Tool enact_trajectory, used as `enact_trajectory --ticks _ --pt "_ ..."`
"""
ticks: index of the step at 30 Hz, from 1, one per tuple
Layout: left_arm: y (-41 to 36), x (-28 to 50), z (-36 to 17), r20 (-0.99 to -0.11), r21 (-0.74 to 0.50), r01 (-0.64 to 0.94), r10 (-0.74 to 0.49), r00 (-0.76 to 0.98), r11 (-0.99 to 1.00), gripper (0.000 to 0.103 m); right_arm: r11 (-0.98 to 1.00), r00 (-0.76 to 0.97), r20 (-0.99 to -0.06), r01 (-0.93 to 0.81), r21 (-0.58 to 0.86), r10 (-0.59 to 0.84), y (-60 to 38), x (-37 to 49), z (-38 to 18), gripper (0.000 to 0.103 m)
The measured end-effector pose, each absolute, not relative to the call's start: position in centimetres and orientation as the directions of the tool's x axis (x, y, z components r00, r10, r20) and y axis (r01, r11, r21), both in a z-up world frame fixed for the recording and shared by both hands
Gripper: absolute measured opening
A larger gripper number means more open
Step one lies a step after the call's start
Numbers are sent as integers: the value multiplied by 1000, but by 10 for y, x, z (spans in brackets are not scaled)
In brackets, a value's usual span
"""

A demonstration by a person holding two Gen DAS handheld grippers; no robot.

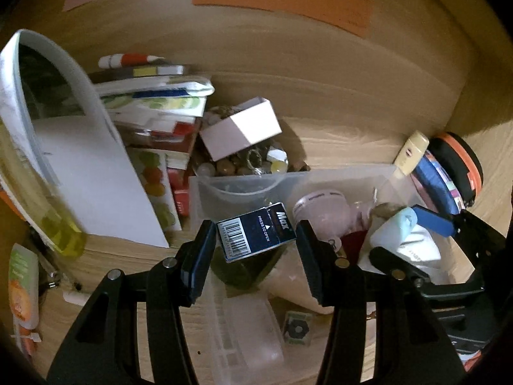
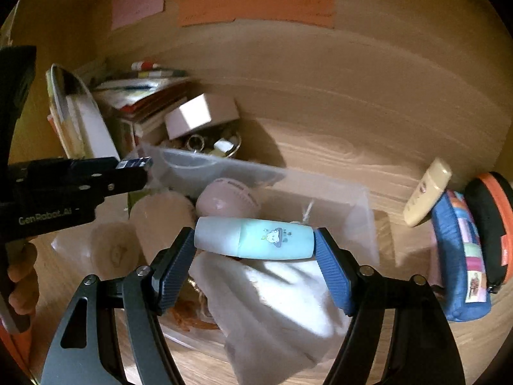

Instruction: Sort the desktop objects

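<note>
My left gripper (image 1: 256, 240) is shut on a small dark blue Max staples box (image 1: 255, 235) and holds it over the clear plastic bin (image 1: 336, 176). My right gripper (image 2: 255, 247) is shut on a pale blue and white tube (image 2: 253, 239) with a cloud print, gripped end to end, over the same bin (image 2: 320, 189). The left gripper also shows in the right wrist view (image 2: 141, 168) with the box (image 2: 134, 162), at the left. In the bin lie a pink round object (image 2: 226, 199) and a white bag (image 2: 272, 298).
A stack of books (image 1: 154, 109), a white box (image 1: 240, 125) on a bowl of small items, and a leaning mirror (image 1: 57, 96) stand at the back left. A cream tube (image 2: 428, 197), a blue pencil case (image 2: 461, 256) and an orange-black case (image 2: 493, 231) stand at the right.
</note>
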State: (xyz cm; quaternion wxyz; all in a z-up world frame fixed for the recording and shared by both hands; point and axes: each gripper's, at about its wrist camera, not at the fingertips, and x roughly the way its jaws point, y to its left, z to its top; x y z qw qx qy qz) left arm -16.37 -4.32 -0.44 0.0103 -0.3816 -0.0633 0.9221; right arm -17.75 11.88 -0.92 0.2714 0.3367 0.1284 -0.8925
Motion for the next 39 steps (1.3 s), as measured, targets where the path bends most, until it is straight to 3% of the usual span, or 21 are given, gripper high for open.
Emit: enact_trajectory --ticks 5,8,10,14,19,21,28,39 --pt "-39 -162 -5 -701 -124 8 81 -709 -992 51 -816 -621 -681 575 -60 -388 116 -180 -15 72" --pt "-38 -160 -3 -694 -125 0 87 -715 -992 57 -813 -621 -684 578 -70 -383 114 -180 -16 72" --pt "-37 -158 -1 -686 -131 -6 95 -721 -991 67 -808 -618 -685 584 -71 -386 113 -179 -15 72" --pt "-34 -152 7 -677 -138 -19 108 -728 -990 74 -797 -606 -698 598 -84 -382 112 -173 -10 73" --pt "-27 -135 27 -645 -117 -39 106 -757 -992 82 -798 -642 -677 588 -132 -361 121 -159 3 84" --pt "-24 -129 32 -647 -91 -17 72 -759 -996 96 -799 -650 -671 584 -139 -358 126 -154 9 86" --pt "-13 -103 43 -619 -42 12 17 -785 -999 97 -821 -683 -637 555 -133 -358 152 -135 29 97" --pt "-8 -73 38 -592 -34 58 -26 -805 -998 97 -835 -740 -560 530 -144 -373 178 -95 44 102"
